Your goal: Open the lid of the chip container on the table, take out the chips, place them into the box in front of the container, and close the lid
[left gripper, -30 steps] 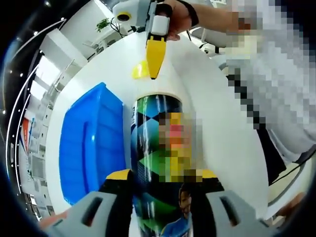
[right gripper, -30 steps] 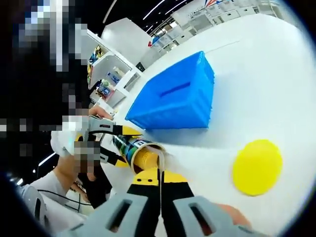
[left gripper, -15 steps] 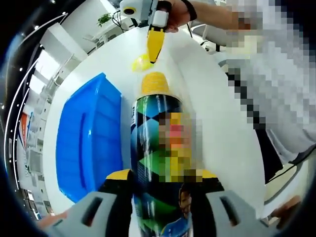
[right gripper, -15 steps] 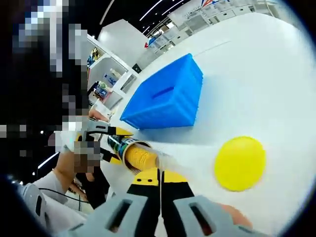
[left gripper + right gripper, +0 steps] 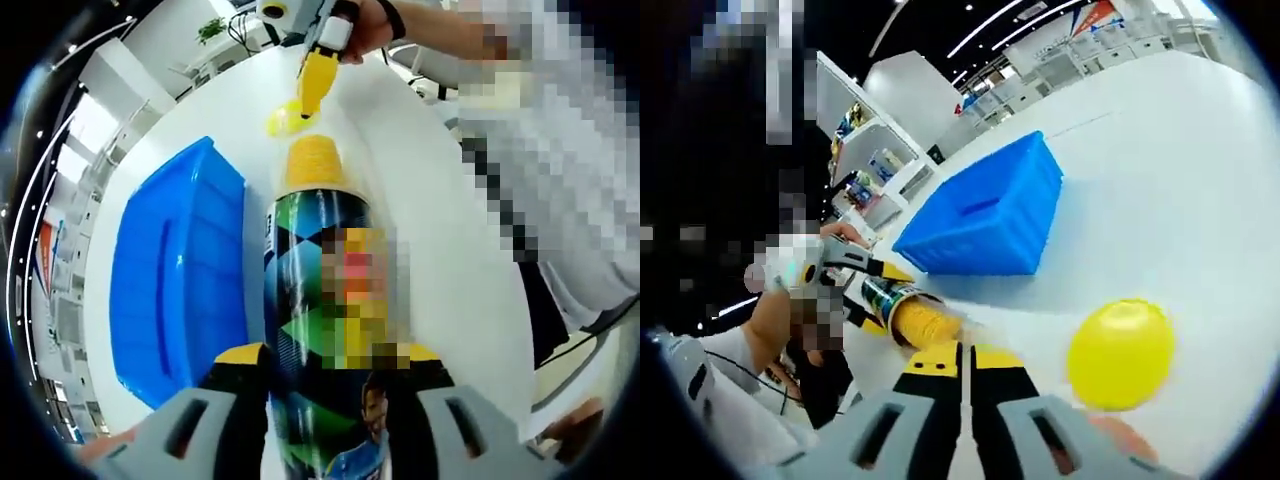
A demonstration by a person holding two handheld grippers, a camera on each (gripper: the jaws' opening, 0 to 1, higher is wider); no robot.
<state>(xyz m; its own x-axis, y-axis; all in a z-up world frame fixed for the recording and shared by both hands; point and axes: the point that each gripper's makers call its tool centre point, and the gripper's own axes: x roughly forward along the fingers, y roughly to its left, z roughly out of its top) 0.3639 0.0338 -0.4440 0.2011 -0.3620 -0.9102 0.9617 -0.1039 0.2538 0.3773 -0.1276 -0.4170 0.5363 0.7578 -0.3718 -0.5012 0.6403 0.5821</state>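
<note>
We hold the chip container (image 5: 318, 300) clamped between the jaws of the left gripper (image 5: 322, 375), its open mouth pointing away from us over the white table (image 5: 430, 230). In the right gripper view the same container (image 5: 880, 297) lies low at the left, near the right gripper (image 5: 967, 362).

Status of the 4 task steps, judged from these views:

1. Lid removal: done. The yellow lid (image 5: 1120, 352) lies on the table, well apart from the container mouth; in the left gripper view it (image 5: 283, 119) sits beyond the chips.
2. Chip extraction: in progress. A stack of yellow chips (image 5: 315, 165) protrudes from the mouth, and in the right gripper view the stack (image 5: 925, 322) ends just before the right gripper's jaws. Those jaws are pressed together; a pale, clear strip seems to run from the chips toward them, so we judge they pinch the chip tray or liner, but we cannot tell for certain.
3. Transfer to the box: not yet done. The blue box (image 5: 175, 290) stands just beside the container; in the right gripper view it (image 5: 985, 220) shows its side walls, so we cannot see inside.
4. Lid closure: not yet done.
</note>
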